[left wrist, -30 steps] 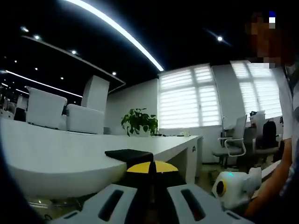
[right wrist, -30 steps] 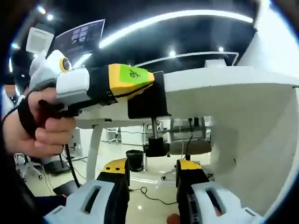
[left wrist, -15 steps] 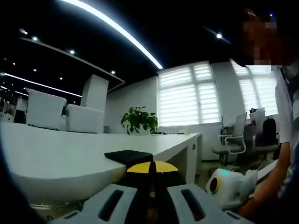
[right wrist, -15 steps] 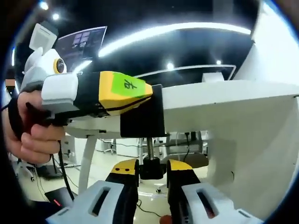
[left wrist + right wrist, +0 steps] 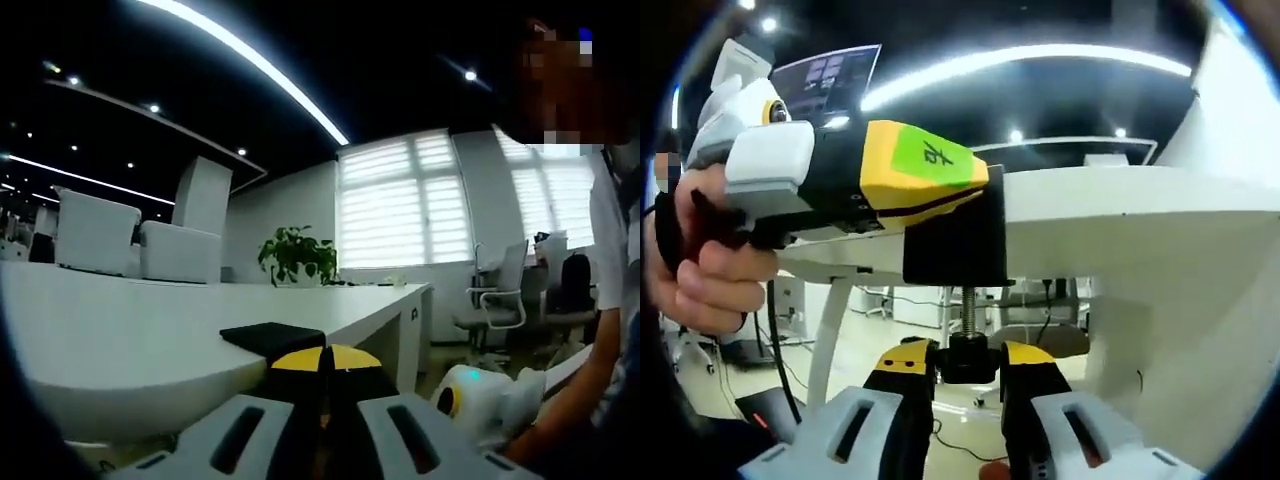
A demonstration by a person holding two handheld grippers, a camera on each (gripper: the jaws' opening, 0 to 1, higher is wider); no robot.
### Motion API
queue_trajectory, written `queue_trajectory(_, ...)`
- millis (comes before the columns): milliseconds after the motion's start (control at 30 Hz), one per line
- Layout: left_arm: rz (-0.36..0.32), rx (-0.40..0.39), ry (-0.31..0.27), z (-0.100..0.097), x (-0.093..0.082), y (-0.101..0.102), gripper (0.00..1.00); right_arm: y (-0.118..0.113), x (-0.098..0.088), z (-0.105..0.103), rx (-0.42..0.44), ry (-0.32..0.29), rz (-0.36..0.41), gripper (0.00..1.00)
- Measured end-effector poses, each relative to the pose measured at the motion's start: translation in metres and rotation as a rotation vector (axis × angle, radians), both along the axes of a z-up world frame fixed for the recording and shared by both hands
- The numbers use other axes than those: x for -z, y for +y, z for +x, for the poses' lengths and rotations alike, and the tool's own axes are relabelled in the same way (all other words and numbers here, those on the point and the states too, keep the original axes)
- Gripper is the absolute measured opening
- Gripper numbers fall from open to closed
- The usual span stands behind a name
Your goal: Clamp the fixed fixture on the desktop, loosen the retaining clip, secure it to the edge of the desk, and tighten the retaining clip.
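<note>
The black fixture (image 5: 952, 235) sits on the edge of the white worktop (image 5: 1140, 215), its screw hanging below the edge. The left tool (image 5: 975, 180) grips the fixture's top from the side. The right tool (image 5: 967, 360), under the fixture, is closed on the screw's knob (image 5: 967, 358).

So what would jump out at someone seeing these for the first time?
In the right gripper view, the yellow-tipped left gripper clamps a black fixture on the white desk's edge, while the right gripper closes on the screw knob beneath. Bright ceiling light strips arc overhead.
</note>
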State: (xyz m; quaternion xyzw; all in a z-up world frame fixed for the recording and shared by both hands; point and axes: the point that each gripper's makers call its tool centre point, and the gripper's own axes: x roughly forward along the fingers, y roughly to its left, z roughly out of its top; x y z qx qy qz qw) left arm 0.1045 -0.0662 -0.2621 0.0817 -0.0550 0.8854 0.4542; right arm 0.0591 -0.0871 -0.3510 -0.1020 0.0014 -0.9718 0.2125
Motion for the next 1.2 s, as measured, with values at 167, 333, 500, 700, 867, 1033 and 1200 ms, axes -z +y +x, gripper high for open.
queue_trajectory(167, -0.033, 0.019, -0.005, -0.001, -0.001, 0.001, 0.02, -0.003, 0.000, 0.001, -0.128, 0.028, 0.000, 0.24)
queue_trajectory(333, -0.015, 0.060, -0.044, -0.002, -0.001, -0.001, 0.02, -0.005, 0.001, 0.000, -0.355, -0.022, -0.042, 0.24)
queue_trajectory(500, -0.010, 0.090, -0.050, -0.002, 0.000, 0.000, 0.02, -0.007, -0.001, -0.003, -0.436, -0.029, 0.007, 0.24)
queue_trajectory(700, -0.020, 0.105, -0.047, -0.002, 0.001, 0.000, 0.02, -0.007, -0.001, 0.000, -0.467, -0.062, -0.006, 0.24)
queue_trajectory(867, -0.013, 0.111, -0.045, -0.001, 0.001, 0.001, 0.02, 0.011, -0.004, 0.002, -0.194, -0.008, 0.094, 0.38)
queue_trajectory(1033, -0.017, 0.112, -0.039, 0.000, 0.001, 0.000, 0.02, 0.043, -0.008, 0.051, 0.173, -0.003, 0.026, 0.48)
queue_trajectory(1200, -0.005, 0.109, -0.038, -0.001, 0.001, -0.002, 0.02, 0.016, -0.029, 0.063, 0.202, 0.037, 0.012, 0.48)
